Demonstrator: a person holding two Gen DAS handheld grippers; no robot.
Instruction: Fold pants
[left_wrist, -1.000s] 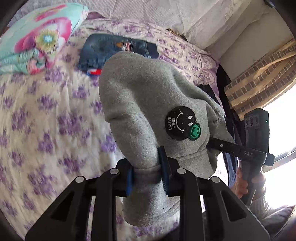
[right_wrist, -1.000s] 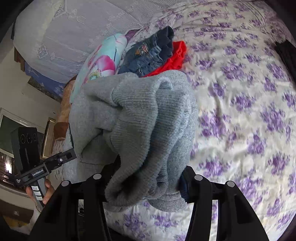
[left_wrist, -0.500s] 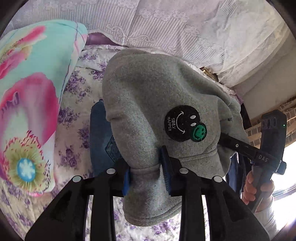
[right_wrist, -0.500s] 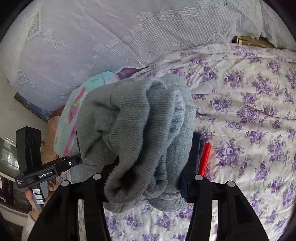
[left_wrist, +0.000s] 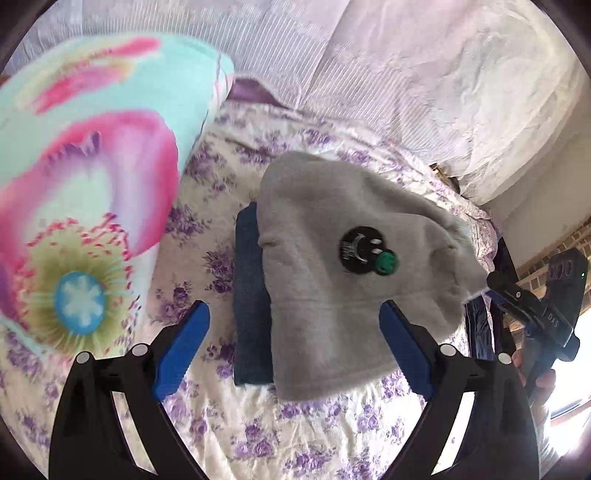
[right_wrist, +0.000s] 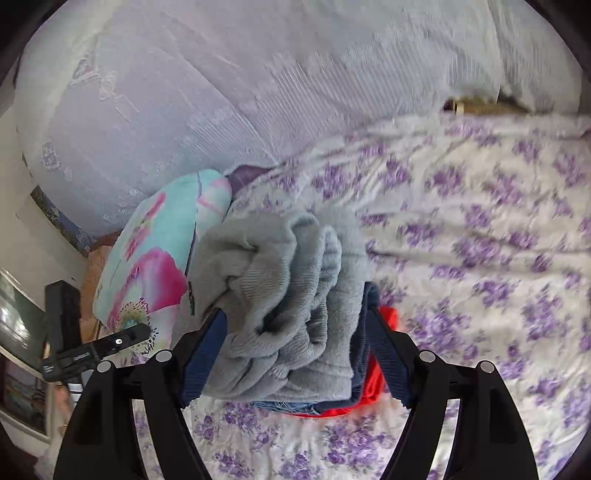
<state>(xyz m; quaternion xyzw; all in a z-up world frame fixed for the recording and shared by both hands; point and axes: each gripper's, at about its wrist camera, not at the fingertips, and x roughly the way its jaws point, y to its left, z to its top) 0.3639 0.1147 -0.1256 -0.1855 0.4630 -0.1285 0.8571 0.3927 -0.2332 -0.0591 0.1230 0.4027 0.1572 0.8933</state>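
Note:
The folded grey sweatpants (left_wrist: 332, 266) with a black smiley patch (left_wrist: 360, 249) lie on top of folded blue jeans (left_wrist: 249, 295) on the floral bedsheet. My left gripper (left_wrist: 295, 350) is open, its blue pads apart on either side of the stack's near end. In the right wrist view the grey pants (right_wrist: 288, 306) sit on the jeans and a red garment (right_wrist: 384, 369). My right gripper (right_wrist: 295, 358) is open, with its pads apart around the bunched end of the pants. The right gripper also shows in the left wrist view (left_wrist: 532, 310).
A turquoise and pink floral pillow (left_wrist: 85, 192) lies left of the stack. The purple-flowered bedsheet (right_wrist: 480, 240) spreads to the right. A white lace cover (right_wrist: 258, 74) hangs behind the bed. The other handheld gripper (right_wrist: 77, 347) shows at the left edge.
Both grippers have carried the grey pants onto the jeans stack and opened, letting the pants go. The cameras have moved closer to the pillow and the stack.

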